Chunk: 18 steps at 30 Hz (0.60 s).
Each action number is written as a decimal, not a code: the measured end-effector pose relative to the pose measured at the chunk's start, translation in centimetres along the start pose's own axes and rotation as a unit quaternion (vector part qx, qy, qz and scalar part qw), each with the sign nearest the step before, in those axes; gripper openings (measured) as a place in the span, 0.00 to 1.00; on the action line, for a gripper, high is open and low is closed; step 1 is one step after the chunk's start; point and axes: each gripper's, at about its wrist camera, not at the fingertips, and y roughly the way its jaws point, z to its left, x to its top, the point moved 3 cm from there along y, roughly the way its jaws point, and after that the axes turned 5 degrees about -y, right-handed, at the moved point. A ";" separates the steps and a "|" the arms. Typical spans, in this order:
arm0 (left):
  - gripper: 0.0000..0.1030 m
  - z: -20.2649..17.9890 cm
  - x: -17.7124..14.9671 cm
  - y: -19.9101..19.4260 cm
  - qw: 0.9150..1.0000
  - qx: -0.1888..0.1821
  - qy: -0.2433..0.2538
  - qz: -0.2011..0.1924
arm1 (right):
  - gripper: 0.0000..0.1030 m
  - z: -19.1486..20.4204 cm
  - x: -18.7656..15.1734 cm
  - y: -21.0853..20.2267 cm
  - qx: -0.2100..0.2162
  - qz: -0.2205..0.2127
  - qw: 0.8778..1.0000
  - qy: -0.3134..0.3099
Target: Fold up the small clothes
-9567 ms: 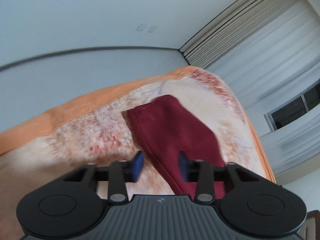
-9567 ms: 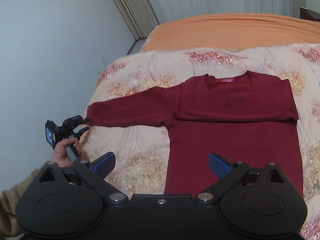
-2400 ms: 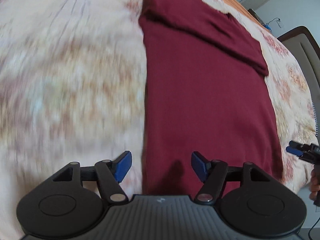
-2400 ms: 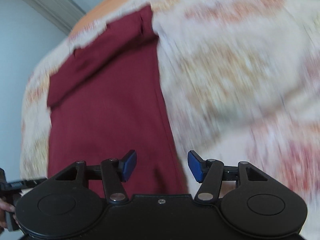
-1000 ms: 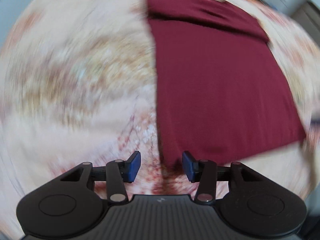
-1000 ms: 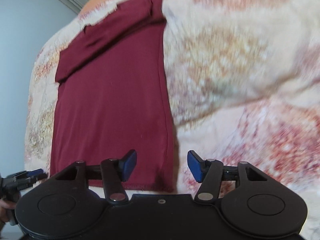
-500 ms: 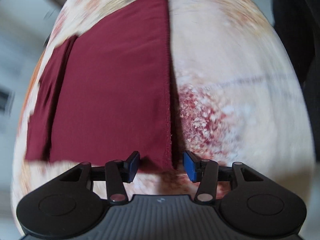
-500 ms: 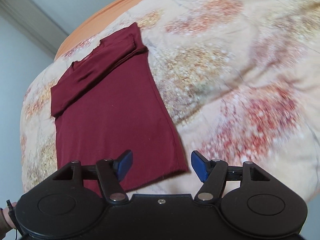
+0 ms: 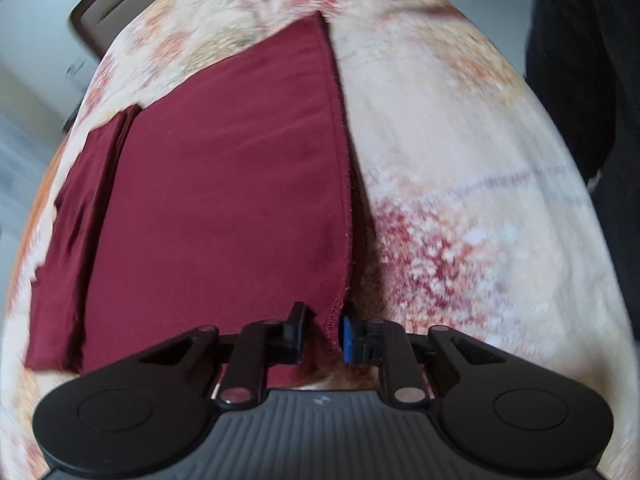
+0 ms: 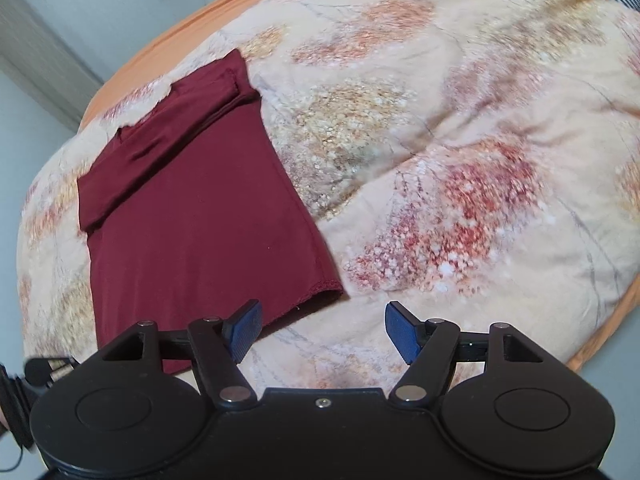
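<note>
Your left hand-held gripper [image 9: 323,334] has just been closing and now pinches the hemmed corner of the dark red sweater [image 9: 224,208]; the fabric sits bunched between the pads. The sweater lies flat on the floral duvet [image 9: 460,168] of the bed, sleeves folded across its top, hem edge toward you. Your right hand-held gripper [image 10: 322,332] has just been opening; its jaws stand spread with only duvet between them, just beside the sweater's near right corner [image 10: 320,288]. Orange sheet [image 10: 160,52] shows beyond the duvet.
</note>
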 end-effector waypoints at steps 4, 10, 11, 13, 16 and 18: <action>0.16 3.3 0.3 -0.6 0.981 -0.028 -0.191 -0.008 | 0.69 0.7 1.7 0.8 0.010 0.014 0.996 -0.090; 0.16 9.6 -3.1 -0.5 0.784 -0.069 -0.617 -0.030 | 0.70 3.4 3.1 3.3 0.021 0.042 0.940 -0.339; 0.16 10.1 -4.0 -0.3 0.729 -0.076 -0.679 -0.034 | 0.70 4.0 3.0 3.9 0.028 0.047 0.921 -0.386; 0.15 10.5 -4.8 -0.3 0.662 -0.057 -0.746 -0.045 | 0.70 4.9 2.4 5.3 0.046 0.056 0.875 -0.479; 0.15 10.4 -4.4 -0.4 0.631 -0.025 -0.774 -0.036 | 0.70 5.6 0.9 7.0 0.078 0.065 0.792 -0.603; 0.15 10.1 -3.9 -0.4 0.632 -0.007 -0.775 -0.023 | 0.70 5.3 -0.2 8.1 0.089 0.061 0.727 -0.678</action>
